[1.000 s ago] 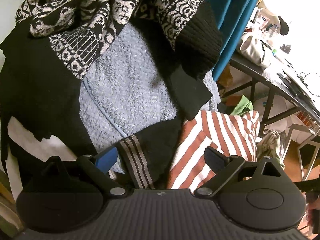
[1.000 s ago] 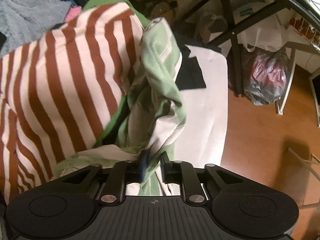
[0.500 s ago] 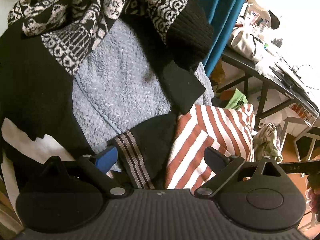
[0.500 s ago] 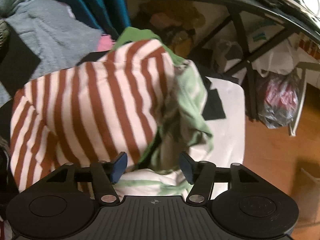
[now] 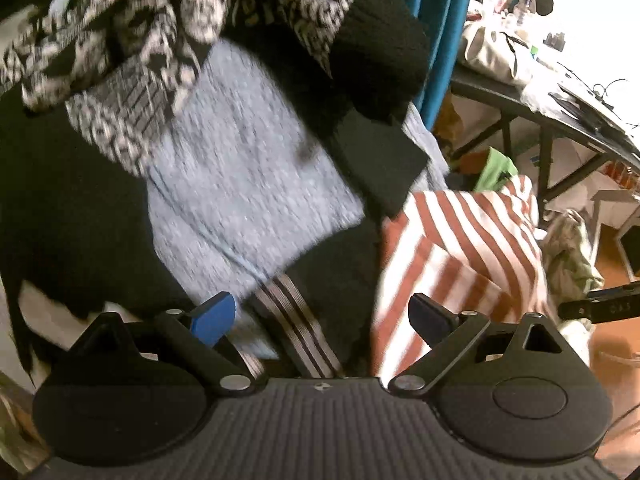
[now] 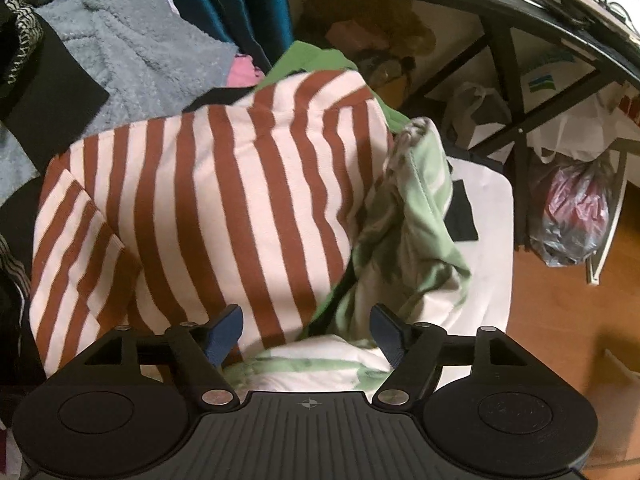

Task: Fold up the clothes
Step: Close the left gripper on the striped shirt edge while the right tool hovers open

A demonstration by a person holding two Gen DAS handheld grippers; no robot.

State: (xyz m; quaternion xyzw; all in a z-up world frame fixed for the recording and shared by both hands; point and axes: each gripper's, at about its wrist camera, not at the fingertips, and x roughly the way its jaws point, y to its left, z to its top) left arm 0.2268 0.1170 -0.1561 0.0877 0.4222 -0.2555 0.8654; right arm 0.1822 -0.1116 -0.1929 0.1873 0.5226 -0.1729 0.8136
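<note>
A rust-and-cream striped top lies on the heap of clothes, also in the left wrist view. A pale green and white garment lies bunched to its right. My right gripper is open and empty, just above the edge where the two meet. My left gripper is open and empty over a black garment with a grey striped band. A blue fleece and a black-and-white patterned knit lie behind it.
A black-framed desk stands at the right with plastic bags under it. A teal curtain hangs behind the heap. Wooden floor lies to the right of the white surface that bears the clothes.
My right gripper has let go of the green garment, opened wide and drawn back. My left gripper has shifted slightly and stays open.
</note>
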